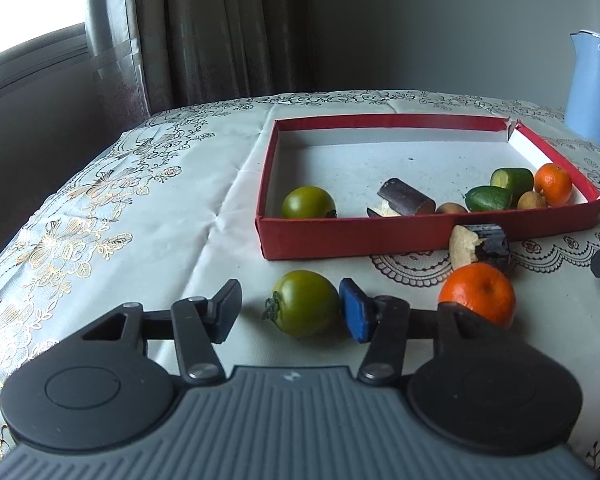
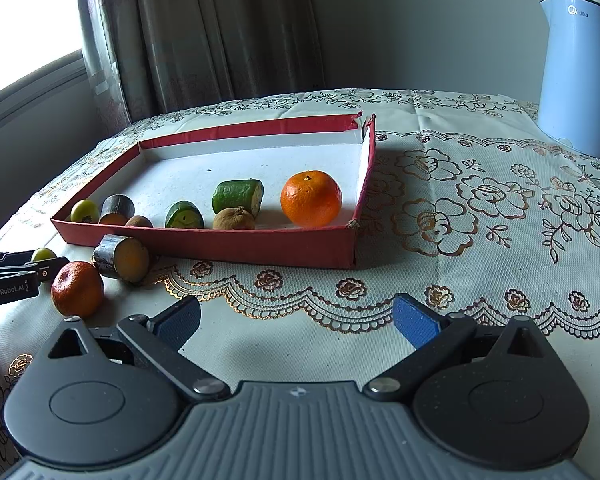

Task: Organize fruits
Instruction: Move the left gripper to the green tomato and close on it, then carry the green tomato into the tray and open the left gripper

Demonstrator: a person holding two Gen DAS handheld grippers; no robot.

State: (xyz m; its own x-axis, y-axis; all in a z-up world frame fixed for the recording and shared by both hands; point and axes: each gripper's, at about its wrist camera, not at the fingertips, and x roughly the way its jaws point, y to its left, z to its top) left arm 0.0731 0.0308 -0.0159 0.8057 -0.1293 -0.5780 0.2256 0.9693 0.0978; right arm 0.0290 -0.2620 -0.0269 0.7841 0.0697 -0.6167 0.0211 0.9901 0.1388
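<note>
Floral tablecloth (image 2: 460, 208); curtain (image 2: 204, 32); window (image 2: 28, 20); grey wall (image 2: 420, 20).

1. The left gripper (image 1: 290, 312) has a green tomato (image 1: 306, 303) between its fingers (image 1: 355, 314), the right one touching, the left one apart.
2. A mandarin (image 1: 478, 292) lies on the worktop (image 1: 204, 216) before the red tray (image 1: 352, 236).

Two fisheye views, each from a handheld gripper, look forward and slightly down across a table from close above it. The left wrist view has the red tray (image 1: 400, 240) at centre right; the right wrist view has it at centre left. Both share the tray and a blue kettle (image 2: 576, 76) at upper right.
</note>
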